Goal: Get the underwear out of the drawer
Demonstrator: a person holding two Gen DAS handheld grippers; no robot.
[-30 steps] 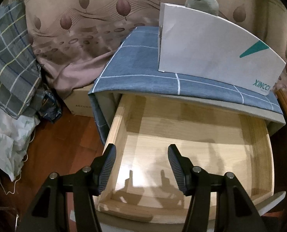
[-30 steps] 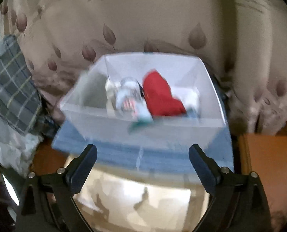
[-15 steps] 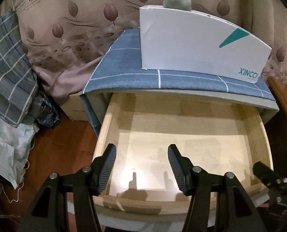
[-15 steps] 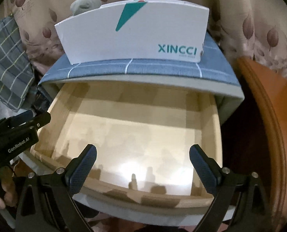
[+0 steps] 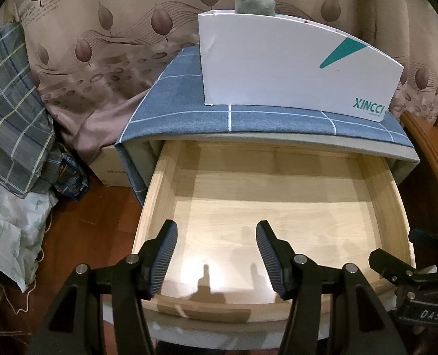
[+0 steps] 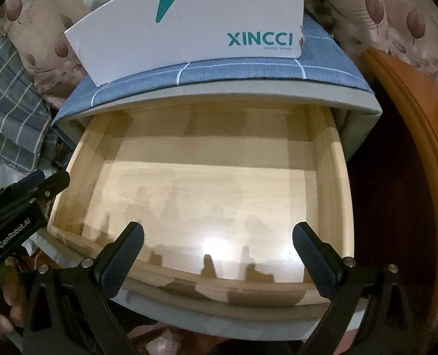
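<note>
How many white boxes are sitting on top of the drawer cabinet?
1. The white box stands on the blue checked cloth over the cabinet, above the open drawer. Something grey pokes out behind it, so more could be hidden there.

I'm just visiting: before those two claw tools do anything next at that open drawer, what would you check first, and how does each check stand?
1. Drawer pulled out: ok.
2. Underwear left inside the visible part: none seen, ok.
3. Left gripper open, nothing held: ok.
4. Right gripper open after widening, nothing held: ok.
5. White box standing on the cabinet's blue cloth: ok.
6. Underwear now in that box: cannot tell.
</note>
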